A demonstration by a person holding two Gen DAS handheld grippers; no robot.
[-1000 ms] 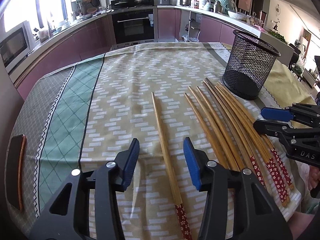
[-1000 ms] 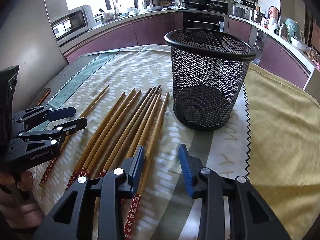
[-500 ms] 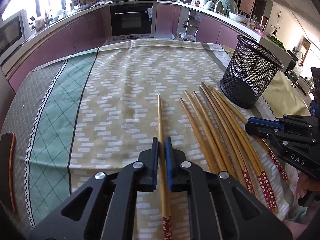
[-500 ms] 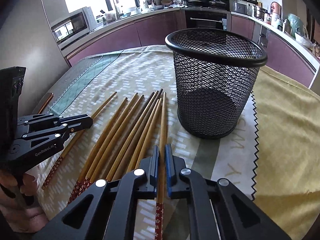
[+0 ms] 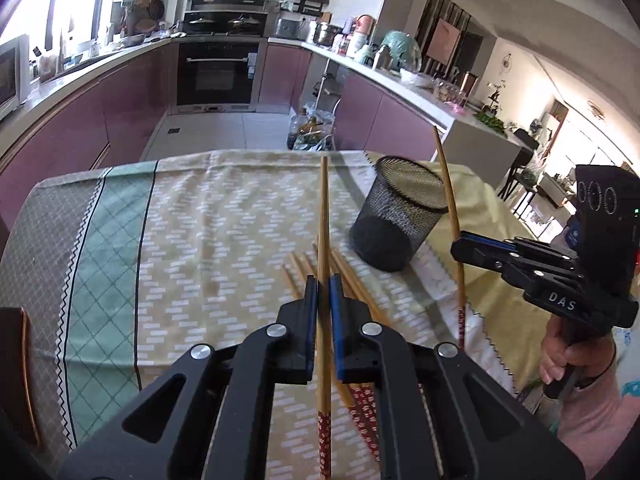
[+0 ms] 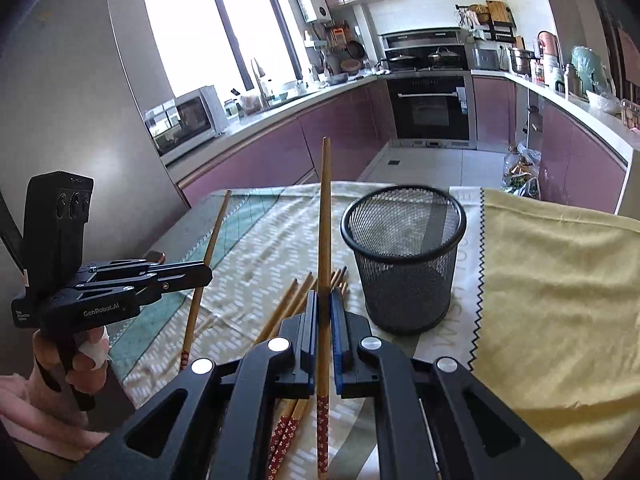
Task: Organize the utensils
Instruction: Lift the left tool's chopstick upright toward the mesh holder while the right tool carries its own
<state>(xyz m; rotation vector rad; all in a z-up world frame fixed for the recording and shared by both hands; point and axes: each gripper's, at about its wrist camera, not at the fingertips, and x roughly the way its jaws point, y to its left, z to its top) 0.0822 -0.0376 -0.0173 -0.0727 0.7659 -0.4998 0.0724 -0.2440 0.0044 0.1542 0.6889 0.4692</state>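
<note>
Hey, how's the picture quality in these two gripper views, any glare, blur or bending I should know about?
Left wrist view: fisheye bends the counters, dark corners, window blown out top left, mesh basket slightly soft. Right wrist view: big window overexposed, the held chopstick sharp, the yellow cloth evenly lit, the edges curved.

The chopsticks (image 5: 324, 216) are smooth, lightly glossy wood with red flower-patterned ends, and the pen-holder basket (image 6: 404, 256) is matt black wire mesh. A woven printed tablecloth (image 5: 192, 240) covers the table, beside a soft yellow cloth (image 6: 552, 288). Both grippers look like matt black plastic with shiny metal rivets.
</note>
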